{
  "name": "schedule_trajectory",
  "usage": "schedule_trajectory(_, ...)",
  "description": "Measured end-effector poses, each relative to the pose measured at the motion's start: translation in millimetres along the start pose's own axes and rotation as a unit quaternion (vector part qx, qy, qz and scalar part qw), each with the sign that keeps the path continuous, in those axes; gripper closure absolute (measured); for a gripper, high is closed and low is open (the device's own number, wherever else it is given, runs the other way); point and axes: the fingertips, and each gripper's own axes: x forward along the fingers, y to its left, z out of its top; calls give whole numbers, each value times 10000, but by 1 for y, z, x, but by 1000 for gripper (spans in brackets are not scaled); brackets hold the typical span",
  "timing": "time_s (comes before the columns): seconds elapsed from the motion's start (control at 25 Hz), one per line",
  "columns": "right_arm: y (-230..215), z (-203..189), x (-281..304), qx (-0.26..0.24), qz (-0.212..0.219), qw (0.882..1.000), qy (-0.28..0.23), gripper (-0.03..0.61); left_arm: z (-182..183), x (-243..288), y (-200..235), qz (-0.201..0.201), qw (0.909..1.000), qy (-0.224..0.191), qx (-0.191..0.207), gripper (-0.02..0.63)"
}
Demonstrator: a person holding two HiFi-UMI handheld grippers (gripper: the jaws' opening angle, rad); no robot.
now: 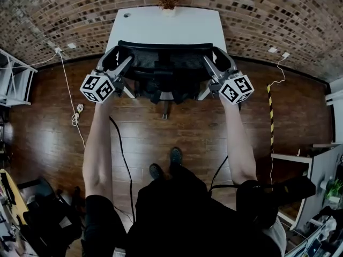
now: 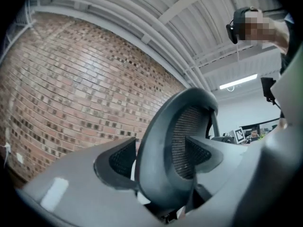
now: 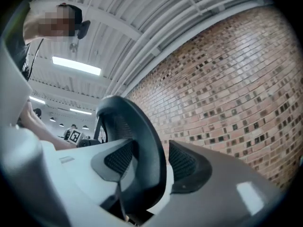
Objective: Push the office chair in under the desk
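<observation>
Left hand-held gripper (image 1: 122,58) clamps one chair backrest (image 1: 163,51) edge, right hand-held gripper (image 1: 215,58) loosely straddles the other; floor (image 1: 150,138) open.

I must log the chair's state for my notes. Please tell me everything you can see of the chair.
The chair is black, with a mesh back in a plastic-looking rim. It stands upright on the wood floor at the white desk's near edge, back toward the person; seat hidden. The left gripper and right gripper straddle the back's upper corners.
</observation>
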Motion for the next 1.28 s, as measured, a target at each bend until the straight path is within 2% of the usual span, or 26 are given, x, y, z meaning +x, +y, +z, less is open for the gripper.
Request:
schedule_trajectory(0.04,-9,11,-11,124,-189,9995,-217,350,5,-17,1,237,9994,-220,-96,205)
schedule_trajectory(0.12,-35,25,-40,511,-724,9940,-644,361,-1,-56,-7,545,9956,-657,-389,217)
schedule_trajectory(0.2,-59,11,-75,1075,-1290,9821,-853,380,-42,-101,-26,690,9914,-849,-718,247)
schedule_trajectory(0.28,-66,-33,-100,1637,-1543,9714,-755,391,-106,-144,-47,884,9879,-713,-1056,255)
schedule_trajectory(0.4,-41,-113,-117,2321,-1353,9628,-295,448,-194,-185,-85,1065,9813,-279,-1580,272)
schedule_trajectory(0.48,-10,-149,-124,2648,-1078,9583,-13,496,-227,-194,-123,769,9845,176,-1566,318)
schedule_trajectory(0.52,6,-158,-127,2718,-950,9576,102,520,-234,-197,-142,583,9868,355,-1468,319)
schedule_trajectory(0.64,52,-162,-135,2623,-700,9612,486,563,-223,-214,-179,371,9903,411,-1274,334)
schedule_trajectory(0.84,131,-115,-164,2168,-327,9738,611,571,-180,-254,-227,125,9946,-17,-1030,350)
schedule_trajectory(1.04,263,-87,-212,1886,-12,9815,335,571,-145,-343,-270,-499,9942,-439,-848,373)
schedule_trajectory(1.16,342,-94,-240,1334,57,9899,484,572,-136,-405,-288,-788,9923,-627,-715,386)
schedule_trajectory(1.28,409,-105,-266,894,-13,9940,634,575,-135,-468,-303,-856,9918,-740,-595,380)
